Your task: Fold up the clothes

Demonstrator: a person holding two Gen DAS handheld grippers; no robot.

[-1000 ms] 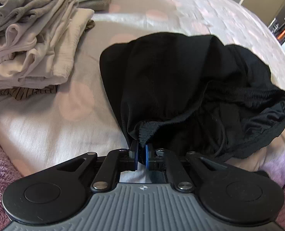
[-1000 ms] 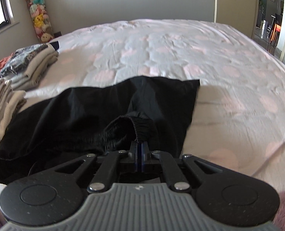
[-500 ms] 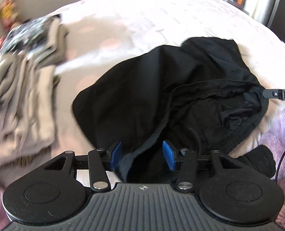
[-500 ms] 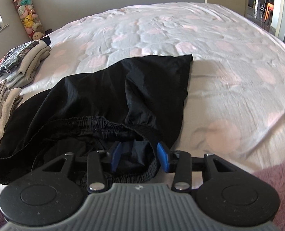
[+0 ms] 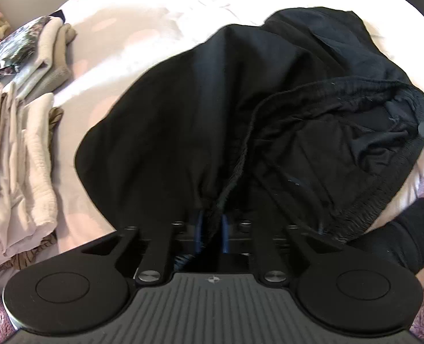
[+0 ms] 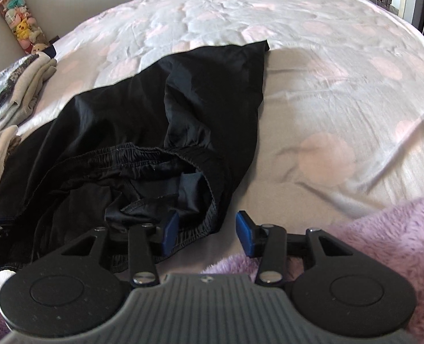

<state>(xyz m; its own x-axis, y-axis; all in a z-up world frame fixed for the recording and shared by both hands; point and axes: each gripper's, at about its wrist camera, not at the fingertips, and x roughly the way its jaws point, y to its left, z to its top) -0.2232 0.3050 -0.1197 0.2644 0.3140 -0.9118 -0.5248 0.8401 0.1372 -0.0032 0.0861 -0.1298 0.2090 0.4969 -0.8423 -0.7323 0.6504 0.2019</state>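
On the bed (image 6: 341,91), one pair of black shorts (image 5: 183,109) is spread, elastic waistband crumpled. Its gathered edge is pinched by the left gripper (image 5: 212,229), jaws just closed on it. The right gripper (image 6: 207,233) is held half-open, angled downward, waistband between its pads unpressed. Two folded stacks (image 5: 22,143) are seen alongside.

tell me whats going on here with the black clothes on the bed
A person is folding laundry with a handheld gripper in each hand. The left gripper has just closed on the waistband of the black shorts, which lie rumpled on the spotted bed sheet. The right gripper is open at the waistband's other end, holding nothing. Folded clothes are stacked to the left.
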